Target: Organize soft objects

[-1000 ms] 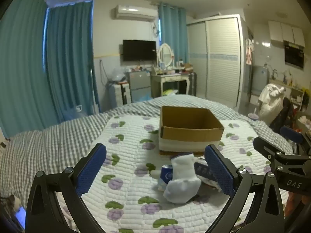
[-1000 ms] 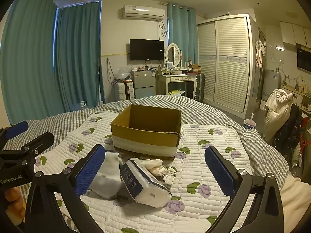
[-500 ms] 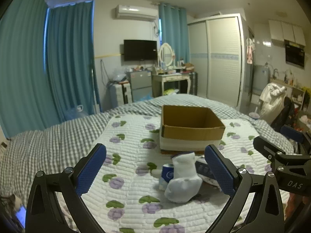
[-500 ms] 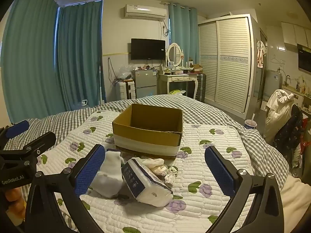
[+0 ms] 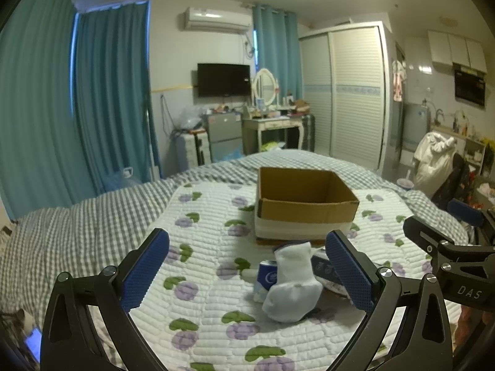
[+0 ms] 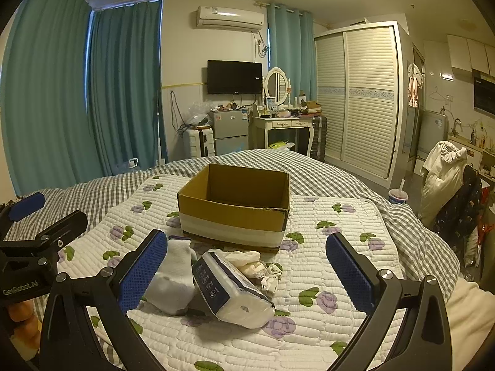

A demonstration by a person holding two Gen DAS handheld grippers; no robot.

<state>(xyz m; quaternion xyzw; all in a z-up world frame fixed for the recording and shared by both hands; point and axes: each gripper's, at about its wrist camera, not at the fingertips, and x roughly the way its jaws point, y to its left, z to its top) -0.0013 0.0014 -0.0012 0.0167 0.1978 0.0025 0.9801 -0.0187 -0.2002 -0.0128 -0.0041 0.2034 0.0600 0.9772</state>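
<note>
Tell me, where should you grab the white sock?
Probably the cuff of the sock, pinched from above by the left gripper. The sock leans with its cuff sticking up free, while its bulky foot end sits on the quilt close against the tissue pack, leaving little room lower down.

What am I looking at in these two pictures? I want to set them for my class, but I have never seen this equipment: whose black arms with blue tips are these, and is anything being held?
No robot here: a person holds a two-finger gripper in each hand, and each carries a wide-angle camera looking along its blue-padded fingers. One picture is from the left gripper, the other from the right gripper; each also glimpses the other at its edge. Both are open and hold nothing. On the bed's quilt stands an open box. In front of it lie a white sock, a tissue pack and some crumpled pale cloth. The job is tidying these soft things.
</note>
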